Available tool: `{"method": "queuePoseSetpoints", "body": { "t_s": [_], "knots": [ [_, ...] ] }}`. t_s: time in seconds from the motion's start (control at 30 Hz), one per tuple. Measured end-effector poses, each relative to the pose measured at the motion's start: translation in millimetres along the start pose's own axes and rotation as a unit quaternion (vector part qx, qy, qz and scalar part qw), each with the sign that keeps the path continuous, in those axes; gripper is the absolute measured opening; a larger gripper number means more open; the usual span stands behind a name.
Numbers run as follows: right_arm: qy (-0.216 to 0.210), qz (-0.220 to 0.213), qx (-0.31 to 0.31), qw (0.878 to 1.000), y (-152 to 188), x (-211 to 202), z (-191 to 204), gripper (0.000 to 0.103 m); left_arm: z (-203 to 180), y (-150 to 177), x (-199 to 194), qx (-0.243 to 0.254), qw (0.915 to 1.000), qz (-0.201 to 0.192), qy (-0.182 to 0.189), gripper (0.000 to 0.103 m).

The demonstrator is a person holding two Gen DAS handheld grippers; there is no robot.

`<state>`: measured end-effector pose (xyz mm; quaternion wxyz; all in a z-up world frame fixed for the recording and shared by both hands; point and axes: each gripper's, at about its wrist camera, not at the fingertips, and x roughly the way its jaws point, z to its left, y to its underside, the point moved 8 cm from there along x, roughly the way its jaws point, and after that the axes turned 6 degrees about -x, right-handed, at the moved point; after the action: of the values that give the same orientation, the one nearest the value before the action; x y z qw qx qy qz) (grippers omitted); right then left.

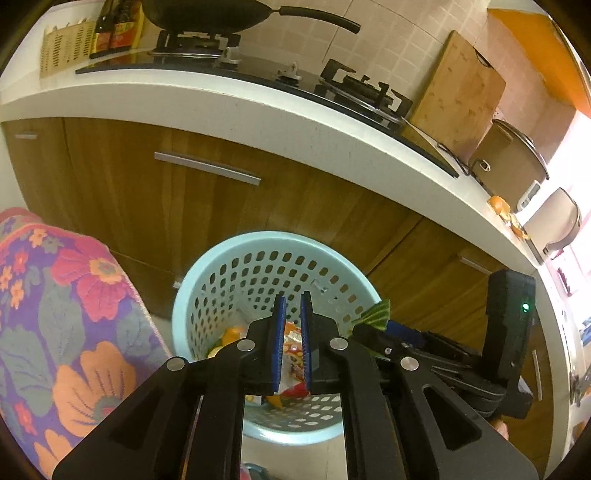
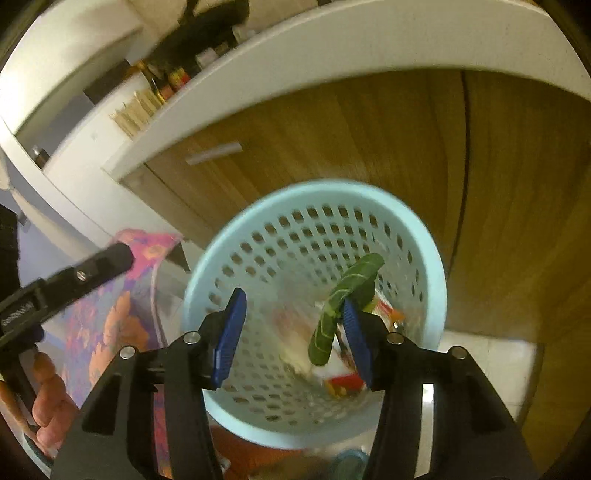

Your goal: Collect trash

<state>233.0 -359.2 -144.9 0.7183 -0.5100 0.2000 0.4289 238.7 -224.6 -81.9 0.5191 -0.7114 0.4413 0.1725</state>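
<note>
A white countertop (image 1: 258, 107) curves across the room above wooden cabinet doors (image 1: 207, 206) with flat metal handles (image 1: 207, 168). On the black glass hob (image 1: 229, 70) a dark wok (image 1: 207, 14) sits on the left burner; the right burner (image 1: 364, 92) is bare. A wooden cutting board (image 1: 461, 96) leans against the tiled wall, next to a lidded cooker (image 1: 509, 155). Sauce bottles (image 1: 118, 26) stand beside a slotted rack (image 1: 66, 48). Low on the left is bright floral fabric (image 1: 74, 314).

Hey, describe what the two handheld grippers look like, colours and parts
Both are matte black plastic. The left gripper and right gripper each have two angular black fingers with triangular cutouts, round silver pivot pins and ribbed blue pads. In the left wrist view, the right unit's boxy black body shows a small green light. The clothing is a purple, pink and orange floral fabric.
</note>
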Motion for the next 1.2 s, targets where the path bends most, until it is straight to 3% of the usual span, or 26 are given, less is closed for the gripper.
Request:
{"method": "queuePoseSetpoints", "body": {
  "t_s": [0.2,0.43,0.5,0.63,0.93,1.1,1.2],
  "knots": [
    [-0.015,0.062,0.009,0.998,13.7,10.1,1.1,0.049,2.7,-0.1,-5.1,-0.004,1.0000,-0.002,0.000,0.011],
    [0.017,0.090,-0.027,0.995,24.0,10.5,13.9,0.049,0.8,-3.0,-23.3,0.000,0.9998,-0.018,0.003,0.011],
    [0.044,0.090,-0.049,0.994,23.9,8.3,19.4,0.049,2.8,-3.7,-30.3,0.000,0.9997,-0.024,0.002,0.014],
    [0.031,0.057,-0.060,0.996,15.7,-7.5,33.6,0.049,9.4,-4.4,-47.3,-0.003,0.9992,-0.040,0.001,0.015],
    [0.039,-0.026,-0.086,0.995,-8.5,-51.3,72.9,0.049,35.1,-4.9,-96.0,-0.010,0.9958,-0.088,-0.025,0.048],
    [0.039,-0.085,-0.101,0.990,-18.6,-82.8,100.1,0.062,45.9,2.2,-118.9,0.001,0.9923,-0.118,-0.037,0.063],
    [0.081,-0.112,-0.147,0.979,-17.3,-94.0,123.2,0.066,55.0,7.6,-127.6,-0.003,0.9907,-0.132,-0.032,0.073]
  ]
}}
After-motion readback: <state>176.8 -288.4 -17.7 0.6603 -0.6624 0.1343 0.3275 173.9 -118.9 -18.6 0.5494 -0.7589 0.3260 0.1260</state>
